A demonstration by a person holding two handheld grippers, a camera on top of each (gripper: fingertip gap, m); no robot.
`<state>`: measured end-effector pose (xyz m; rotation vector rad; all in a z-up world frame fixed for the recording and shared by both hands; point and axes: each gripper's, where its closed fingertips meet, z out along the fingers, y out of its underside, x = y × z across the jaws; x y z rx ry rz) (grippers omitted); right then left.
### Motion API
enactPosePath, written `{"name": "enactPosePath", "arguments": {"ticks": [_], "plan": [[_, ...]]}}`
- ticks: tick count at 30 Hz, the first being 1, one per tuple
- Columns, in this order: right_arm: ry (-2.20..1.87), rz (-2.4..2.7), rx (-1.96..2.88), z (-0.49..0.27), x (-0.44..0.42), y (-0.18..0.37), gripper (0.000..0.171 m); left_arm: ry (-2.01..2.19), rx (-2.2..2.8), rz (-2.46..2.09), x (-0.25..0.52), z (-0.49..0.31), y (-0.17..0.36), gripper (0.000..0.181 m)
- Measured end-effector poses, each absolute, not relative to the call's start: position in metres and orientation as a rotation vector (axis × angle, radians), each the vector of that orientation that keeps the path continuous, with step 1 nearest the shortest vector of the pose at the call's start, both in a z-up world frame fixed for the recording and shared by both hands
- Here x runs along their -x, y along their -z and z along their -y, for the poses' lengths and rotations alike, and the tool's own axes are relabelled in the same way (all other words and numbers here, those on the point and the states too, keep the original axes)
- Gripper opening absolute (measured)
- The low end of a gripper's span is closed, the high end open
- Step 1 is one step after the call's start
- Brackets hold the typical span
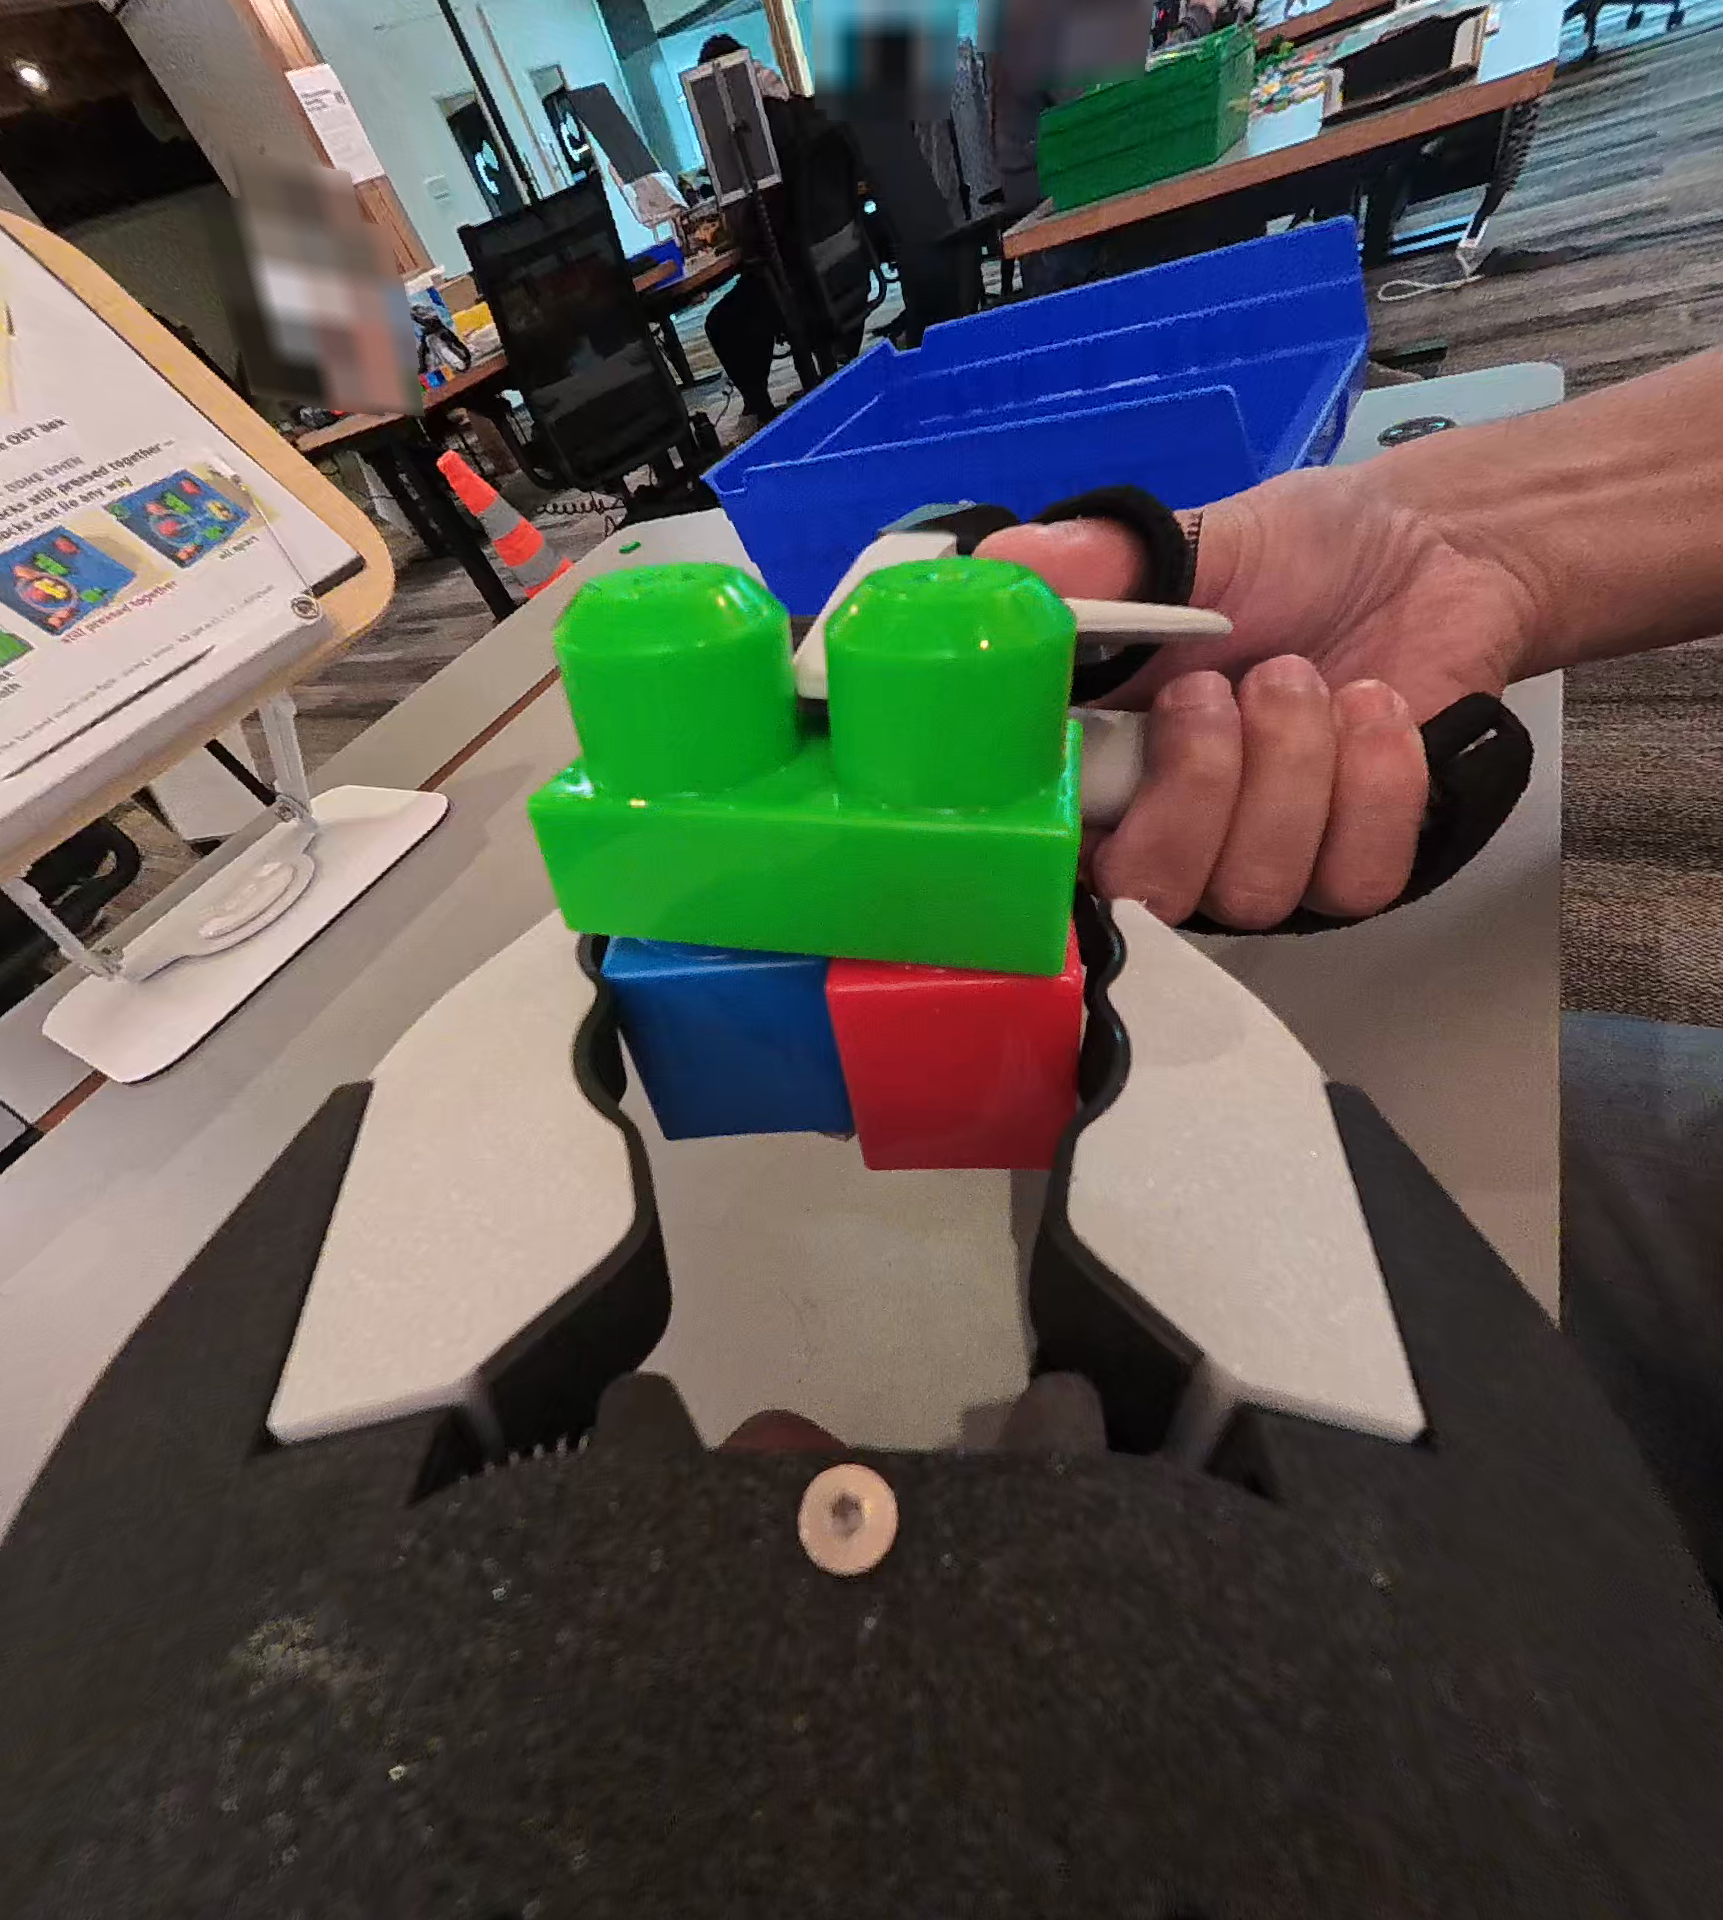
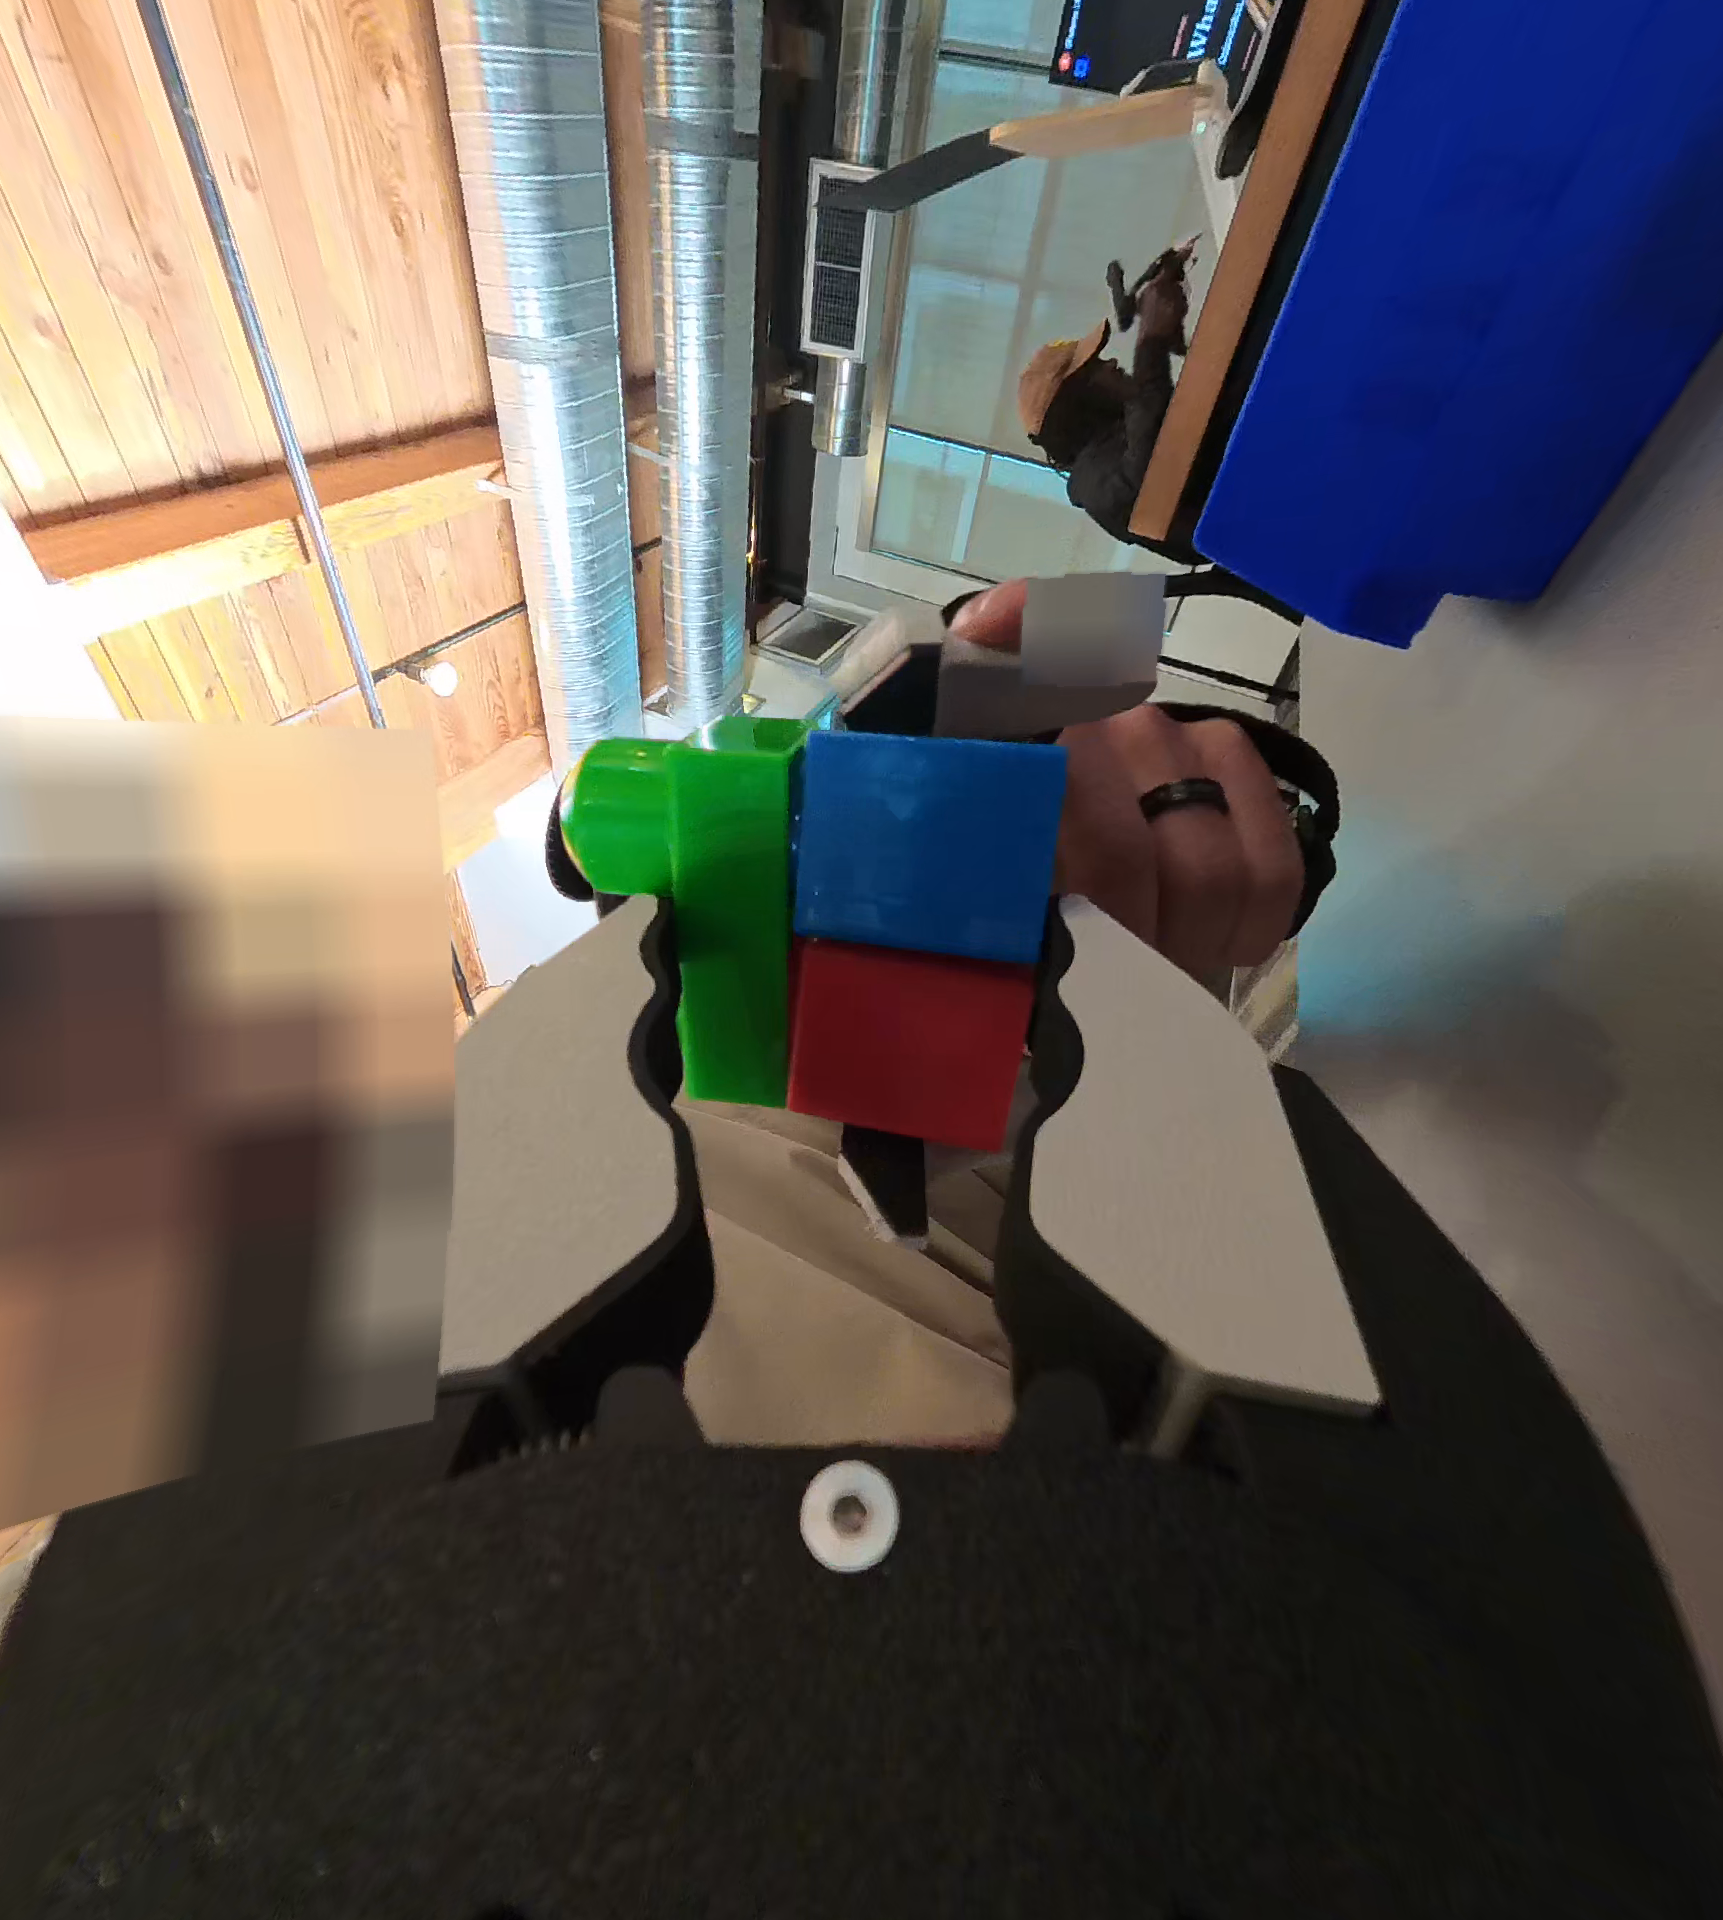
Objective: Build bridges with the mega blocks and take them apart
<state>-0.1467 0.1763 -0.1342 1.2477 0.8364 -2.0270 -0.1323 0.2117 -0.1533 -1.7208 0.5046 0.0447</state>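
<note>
Three-block bridge (image 1: pixel 815 914) between both jaws

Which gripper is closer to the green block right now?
Right: the right gripper presses the green block itself. The left gripper clamps the blue block and red block beneath it.

Both wrist views look along their tools, very close to the shared three-block bridge (image 1: pixel 815 894); the right view is rolled sideways.

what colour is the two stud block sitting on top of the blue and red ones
Bright green block, clearest in the left wrist view.
</note>
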Motion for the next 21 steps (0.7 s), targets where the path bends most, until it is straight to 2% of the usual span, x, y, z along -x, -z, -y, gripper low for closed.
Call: {"name": "enactPosePath", "arguments": {"ticks": [21], "plan": [[2.029,-0.726,-1.089,-0.171,0.142,0.125,0.065,0.012,1.656,-0.54,0.127,-0.207,0.143,0.086]]}}
